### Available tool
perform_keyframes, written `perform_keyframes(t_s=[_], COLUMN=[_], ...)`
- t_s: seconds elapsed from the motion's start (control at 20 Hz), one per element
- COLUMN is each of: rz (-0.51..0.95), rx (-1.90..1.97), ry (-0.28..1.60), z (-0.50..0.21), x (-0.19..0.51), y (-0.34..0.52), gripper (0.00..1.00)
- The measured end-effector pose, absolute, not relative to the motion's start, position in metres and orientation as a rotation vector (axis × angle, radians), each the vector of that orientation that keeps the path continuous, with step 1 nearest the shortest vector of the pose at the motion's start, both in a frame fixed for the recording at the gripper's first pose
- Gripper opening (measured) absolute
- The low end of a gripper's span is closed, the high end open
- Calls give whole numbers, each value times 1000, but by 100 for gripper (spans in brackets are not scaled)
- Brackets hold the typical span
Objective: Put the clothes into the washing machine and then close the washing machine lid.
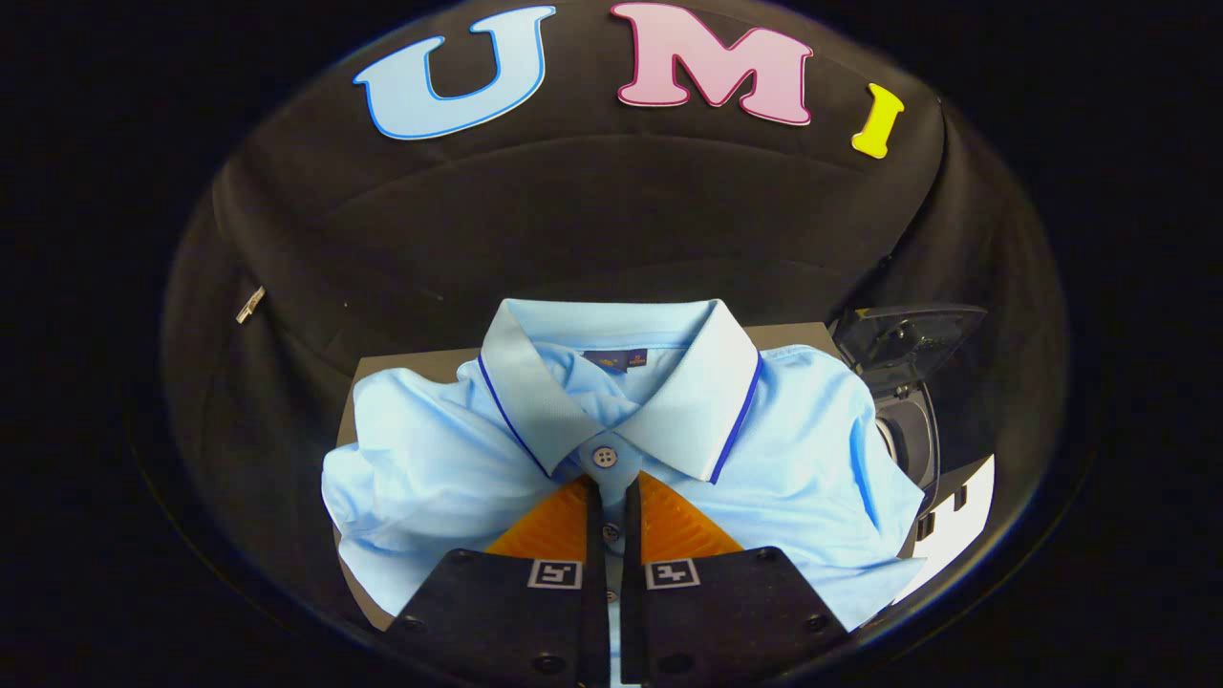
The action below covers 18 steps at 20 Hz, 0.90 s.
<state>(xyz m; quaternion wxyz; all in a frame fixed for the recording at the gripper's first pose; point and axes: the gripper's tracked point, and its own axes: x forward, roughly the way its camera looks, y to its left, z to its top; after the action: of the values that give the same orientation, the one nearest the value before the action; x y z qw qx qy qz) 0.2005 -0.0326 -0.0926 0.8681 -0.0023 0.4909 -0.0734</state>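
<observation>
A staged recording booth is showing here: draped black cloth wall (pixel 611 220) is enclosing a small tabletop (pixel 793 334) bearing a toy-sized dark washing machine (pixel 908 382).

Camera rides the tool (pixel 611 497), looking forward, close above the shirt (pixel 430 459).

Shirt (pixel 611 449): lies folded on the table (pixel 401 368), collar away from the gripper (pixel 611 497). Gripper: over the shirt's placket, fingers nearly closed around a strip of it just below the collar button. Washing machine (pixel 908 401): right of the shirt, lid raised.
</observation>
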Motion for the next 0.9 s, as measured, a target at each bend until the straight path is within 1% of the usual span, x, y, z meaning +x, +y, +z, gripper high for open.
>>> perform_keyframes(t_s=[0.15, 0.2, 0.6, 0.9], rz=[-137, -127, -86, -97], rx=[15, 6, -56, -22], ry=[932, 908, 727, 561], z=[-88, -89, -70, -27], x=[201, 202, 198, 192], y=[-32, -32, -26, -19], gripper=[10, 5, 5, 5])
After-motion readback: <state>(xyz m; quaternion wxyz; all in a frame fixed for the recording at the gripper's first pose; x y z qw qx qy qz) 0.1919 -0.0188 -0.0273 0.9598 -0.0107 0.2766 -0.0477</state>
